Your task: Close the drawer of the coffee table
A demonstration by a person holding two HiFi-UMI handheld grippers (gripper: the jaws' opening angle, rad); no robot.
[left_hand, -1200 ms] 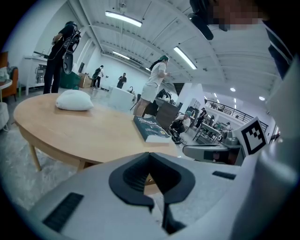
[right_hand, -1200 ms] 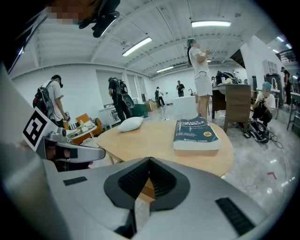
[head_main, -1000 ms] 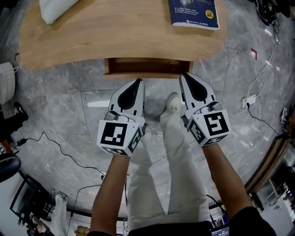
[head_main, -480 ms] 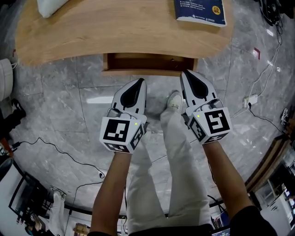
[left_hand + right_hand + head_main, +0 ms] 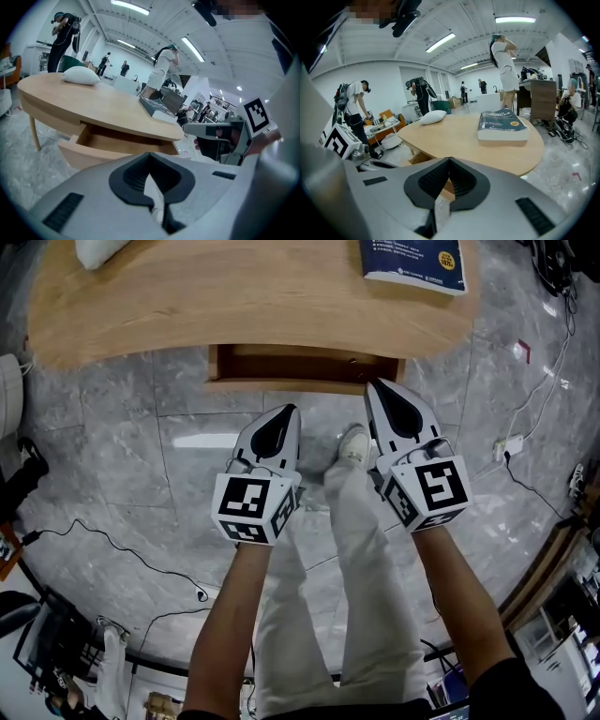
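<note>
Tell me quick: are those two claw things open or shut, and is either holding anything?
Left gripper: closed, holding nothing.
Right gripper: closed, holding nothing.

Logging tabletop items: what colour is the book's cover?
Dark blue book with a yellow badge; right gripper view shows it best.

The worktop [image 5: 234, 296] is pale honey wood. The drawer [image 5: 300, 367] matches it on the front but looks darker brown inside. The book [image 5: 412, 261] has a navy cover with a yellow dot, and the pillow [image 5: 98, 251] is plain white. The floor [image 5: 122, 456] is grey marbled stone with lighter veins. The left gripper [image 5: 287, 410] and right gripper [image 5: 373, 386] are whitish-grey with black pads and black-and-white square patterns at the back. The trousers [image 5: 366, 596] are off-white.
</note>
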